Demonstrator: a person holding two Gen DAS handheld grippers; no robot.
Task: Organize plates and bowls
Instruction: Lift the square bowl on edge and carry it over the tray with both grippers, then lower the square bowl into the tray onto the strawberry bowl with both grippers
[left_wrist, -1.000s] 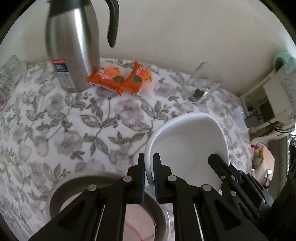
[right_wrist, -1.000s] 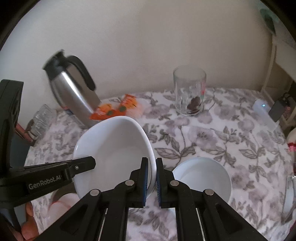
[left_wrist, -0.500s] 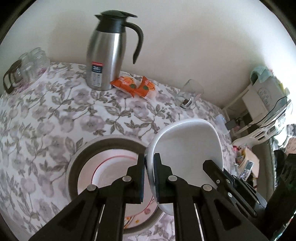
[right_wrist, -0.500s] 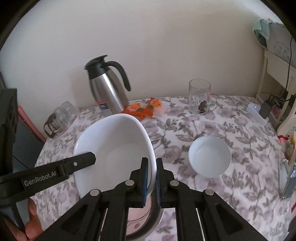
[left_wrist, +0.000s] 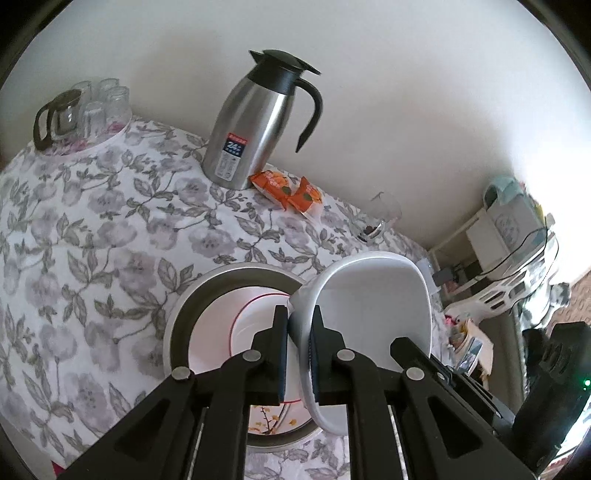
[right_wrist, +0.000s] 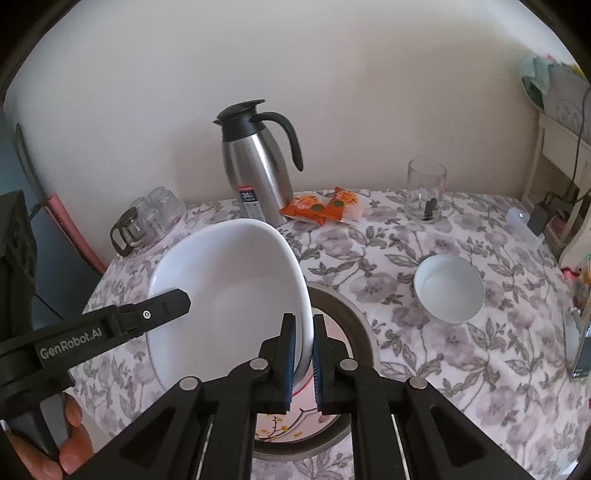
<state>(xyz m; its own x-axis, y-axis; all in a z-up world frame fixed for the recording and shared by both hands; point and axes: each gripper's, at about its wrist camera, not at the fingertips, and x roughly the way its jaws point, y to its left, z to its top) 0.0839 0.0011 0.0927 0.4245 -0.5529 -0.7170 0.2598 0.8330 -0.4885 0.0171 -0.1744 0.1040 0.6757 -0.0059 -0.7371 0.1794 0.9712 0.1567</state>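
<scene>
Right wrist view shows you pinching the large white rounded-square ceramic bowl (right_wrist: 229, 295) by opposite rims, right gripper (right_wrist: 303, 354) and left gripper (left_wrist: 299, 350) both clamped tight, keeping it level above the grey-rimmed plate stack (right_wrist: 351, 317) just below.

A plain cream wall (right_wrist: 295, 74) fills the upper half of both views, bare and evenly lit by soft daylight; it is brightest toward 3 o'clock in the left wrist view. Against it stands the desk (right_wrist: 424, 236), covered with a white cloth printed with grey flowers and leaves. At 2 o'clock in the right wrist view a white shelf unit (right_wrist: 554, 147) stands beside the desk, with a dark cable hanging over its edge and a pale green cloth (right_wrist: 537, 74) on top. At 9 o'clock, a pink strip (right_wrist: 70, 229) leans by the wall next to a dark blue surface. In the left wrist view, a white plastic rack (left_wrist: 517, 273) stands at 3 o'clock, and patterned brown floor (left_wrist: 576, 295) shows beyond it.
</scene>
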